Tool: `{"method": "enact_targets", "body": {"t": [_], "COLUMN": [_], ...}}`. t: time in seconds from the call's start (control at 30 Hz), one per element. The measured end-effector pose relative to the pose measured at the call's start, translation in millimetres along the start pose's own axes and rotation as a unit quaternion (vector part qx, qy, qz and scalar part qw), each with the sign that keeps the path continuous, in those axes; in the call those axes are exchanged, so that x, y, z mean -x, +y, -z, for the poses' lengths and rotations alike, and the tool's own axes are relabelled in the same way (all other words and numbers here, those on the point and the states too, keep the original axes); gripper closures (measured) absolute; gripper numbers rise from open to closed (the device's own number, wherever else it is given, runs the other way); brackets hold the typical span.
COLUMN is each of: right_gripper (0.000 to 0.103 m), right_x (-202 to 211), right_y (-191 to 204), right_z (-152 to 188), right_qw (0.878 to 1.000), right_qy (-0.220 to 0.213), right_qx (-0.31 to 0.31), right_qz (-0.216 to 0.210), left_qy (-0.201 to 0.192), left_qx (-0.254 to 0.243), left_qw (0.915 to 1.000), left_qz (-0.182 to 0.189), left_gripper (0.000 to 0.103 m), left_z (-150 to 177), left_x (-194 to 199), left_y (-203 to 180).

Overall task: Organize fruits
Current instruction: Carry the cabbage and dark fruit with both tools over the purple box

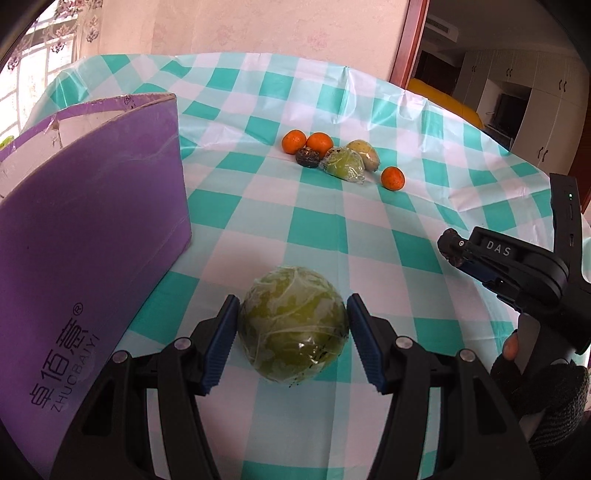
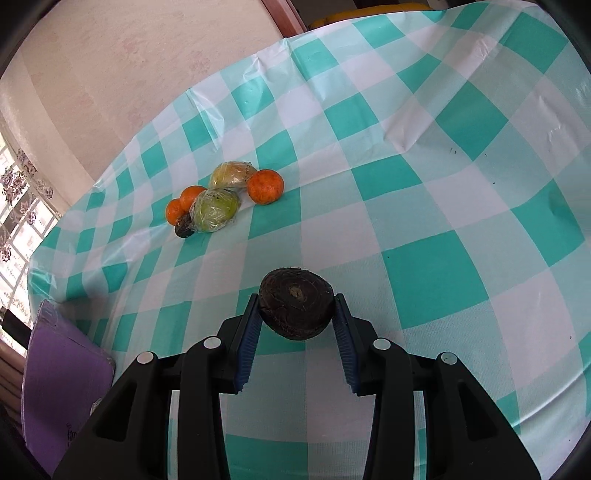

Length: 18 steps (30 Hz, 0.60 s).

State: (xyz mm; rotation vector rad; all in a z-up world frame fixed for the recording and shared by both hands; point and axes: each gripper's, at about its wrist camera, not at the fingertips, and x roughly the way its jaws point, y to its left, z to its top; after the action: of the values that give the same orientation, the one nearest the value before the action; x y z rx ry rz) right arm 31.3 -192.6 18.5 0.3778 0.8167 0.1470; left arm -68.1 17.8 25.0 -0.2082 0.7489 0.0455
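Left gripper (image 1: 291, 325): blue pads clamped on a plastic-wrapped green fruit (image 1: 293, 323), one pad on each side, held above the cloth. Right gripper (image 2: 297, 314): closed on a dark brown round fruit (image 2: 295, 308), pads touching both flanks; seen from the left wrist it sits off to the right, in a gloved hand (image 1: 546, 391).

Surface: table under a teal-and-white check plastic cloth (image 2: 424, 177), creased, glossy.

Purple box (image 1: 92, 229), open top, stands just left of the left gripper; printed ZHUCBAIYI.

Rest of the fruit is well ahead of both tools in one cluster: three oranges (image 2: 265, 186), another wrapped green fruit (image 2: 214, 210), a yellowish wrapped one (image 2: 231, 174), a small dark one (image 2: 183, 229).

Room: pale patterned wall (image 1: 258, 29) behind the table, window with lace curtain (image 1: 55, 37) far left, wood-framed doorway (image 1: 410, 44) and white cabinets (image 1: 524, 85) to the right.
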Motion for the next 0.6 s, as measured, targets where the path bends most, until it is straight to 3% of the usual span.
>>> {"method": "enact_targets", "body": {"t": [0.3, 0.6], "right_gripper": [0.064, 0.064], "right_x": [30.3, 57.2], "right_y": [25.3, 76.9], "right_z": [42.7, 66.6], "right_qw": [0.998, 0.984], "right_qy": [-0.005, -0.062], "right_qx": [0.054, 0.162], "right_qz": [0.012, 0.033], "left_qy": [-0.026, -0.120], "left_qx": [-0.031, -0.037], "left_qw": [0.9991, 0.9921], "left_qz": [0.010, -0.003], "left_gripper": [0.043, 0.043], "left_z": [15.4, 1.0], "left_x": [42.5, 111.4], "left_y": [0.8, 18.4]}}
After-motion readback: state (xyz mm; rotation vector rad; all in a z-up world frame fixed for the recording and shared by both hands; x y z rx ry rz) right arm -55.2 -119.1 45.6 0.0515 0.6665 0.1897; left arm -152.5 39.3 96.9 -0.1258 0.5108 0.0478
